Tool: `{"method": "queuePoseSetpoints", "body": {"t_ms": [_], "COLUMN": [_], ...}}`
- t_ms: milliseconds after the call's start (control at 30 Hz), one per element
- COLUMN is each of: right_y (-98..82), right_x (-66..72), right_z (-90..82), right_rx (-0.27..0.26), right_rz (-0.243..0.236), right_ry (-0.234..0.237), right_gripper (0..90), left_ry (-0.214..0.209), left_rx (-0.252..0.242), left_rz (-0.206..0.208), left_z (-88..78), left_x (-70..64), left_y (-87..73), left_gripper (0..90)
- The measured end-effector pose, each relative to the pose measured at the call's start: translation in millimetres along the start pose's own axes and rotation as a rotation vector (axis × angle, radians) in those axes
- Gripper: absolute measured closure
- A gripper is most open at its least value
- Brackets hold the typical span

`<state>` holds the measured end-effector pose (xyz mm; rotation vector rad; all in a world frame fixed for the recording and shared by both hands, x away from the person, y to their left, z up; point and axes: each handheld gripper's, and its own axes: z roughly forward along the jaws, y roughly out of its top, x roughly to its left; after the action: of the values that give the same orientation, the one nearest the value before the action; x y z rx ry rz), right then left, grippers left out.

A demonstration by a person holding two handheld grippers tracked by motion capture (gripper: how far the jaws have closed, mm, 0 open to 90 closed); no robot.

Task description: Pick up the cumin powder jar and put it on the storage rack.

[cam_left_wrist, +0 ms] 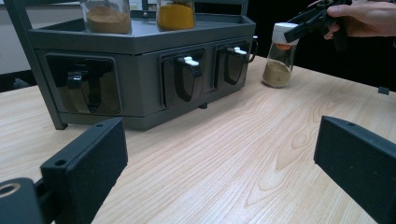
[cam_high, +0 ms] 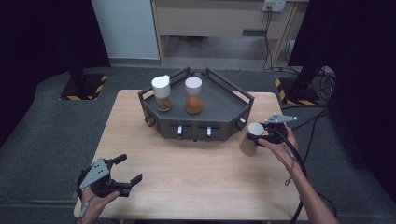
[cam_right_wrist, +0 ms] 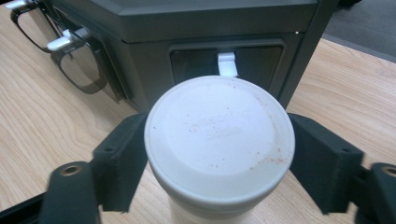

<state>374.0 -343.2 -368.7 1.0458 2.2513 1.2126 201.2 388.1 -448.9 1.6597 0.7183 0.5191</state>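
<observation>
Right hand reached level; right tool clamped on jar lid. Left tool rested on table, jaws apart

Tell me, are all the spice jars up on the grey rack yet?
Not yet. Two jars already stand on the grey rack. The right gripper is clamped on the third jar's white cap; it stands on the table beside the rack. The left gripper waits open.
</observation>
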Motion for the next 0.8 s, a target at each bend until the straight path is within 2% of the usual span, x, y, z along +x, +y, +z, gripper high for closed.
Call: {"method": "queuePoseSetpoints", "body": {"t_ms": [67, 233, 567, 800], "right_y": [-1.0, -0.1, 5.3, 17.6], "right_x": [-0.4, 1.7, -1.0, -2.1], "right_z": [0.4, 0.2, -3.3, -15.5], "right_rx": [-0.001, 0.001, 0.018, 0.007], "right_rz": [-0.002, -0.012, 0.003, -0.038], "right_ry": [0.002, -0.004, 0.004, 0.031], "right_gripper": [33.4, 33.8, 34.1, 34.1], "left_ry": [0.0, -0.001, -0.002, -0.003], "left_rx": [0.0, 0.001, 0.004, 0.004], "left_rz": [0.0, 0.0, 0.0, -0.004], "left_z": [0.0, 0.3, 0.4, 1.1], "left_x": [0.0, 0.1, 0.8, 0.9], "left_y": [0.0, 0.1, 0.3, 0.2], "left_gripper": [1.7, 1.7, 1.6, 1.7]}}
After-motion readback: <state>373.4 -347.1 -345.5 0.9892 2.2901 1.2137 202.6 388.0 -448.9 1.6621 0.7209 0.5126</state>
